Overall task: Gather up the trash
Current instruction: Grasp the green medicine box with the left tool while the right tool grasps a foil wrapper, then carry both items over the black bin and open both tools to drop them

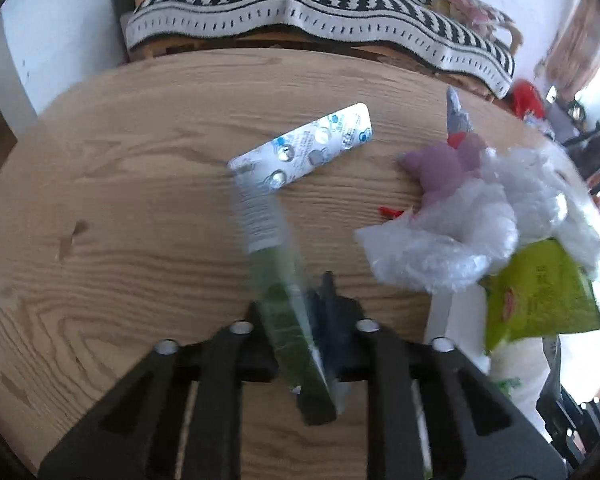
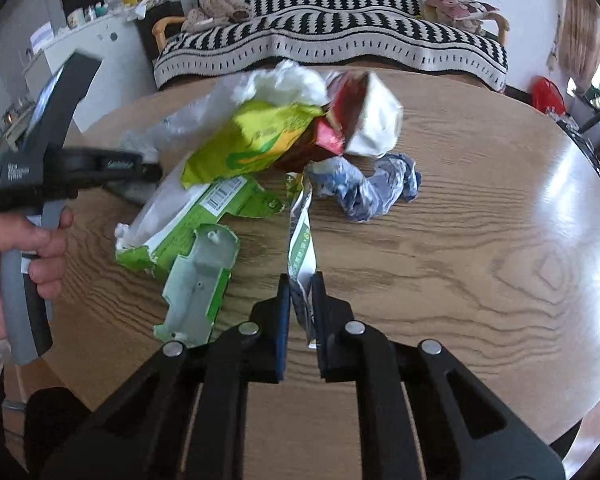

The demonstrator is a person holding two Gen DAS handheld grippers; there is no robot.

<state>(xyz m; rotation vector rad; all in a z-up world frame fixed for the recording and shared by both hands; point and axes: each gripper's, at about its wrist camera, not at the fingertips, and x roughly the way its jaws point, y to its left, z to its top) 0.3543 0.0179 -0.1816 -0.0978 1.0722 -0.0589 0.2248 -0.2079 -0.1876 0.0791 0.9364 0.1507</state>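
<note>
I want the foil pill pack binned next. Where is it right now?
In the left wrist view the blister pack lies flat mid-table, just beyond the green wrapper in the left gripper, left of the purple toy.

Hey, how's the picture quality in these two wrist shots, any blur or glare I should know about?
Left wrist view: motion blur smears the green packet in the left gripper and the bubble wrap. Right wrist view: sharper, window glare whitens the table at right. Both: fisheye bends the table edge.
</note>
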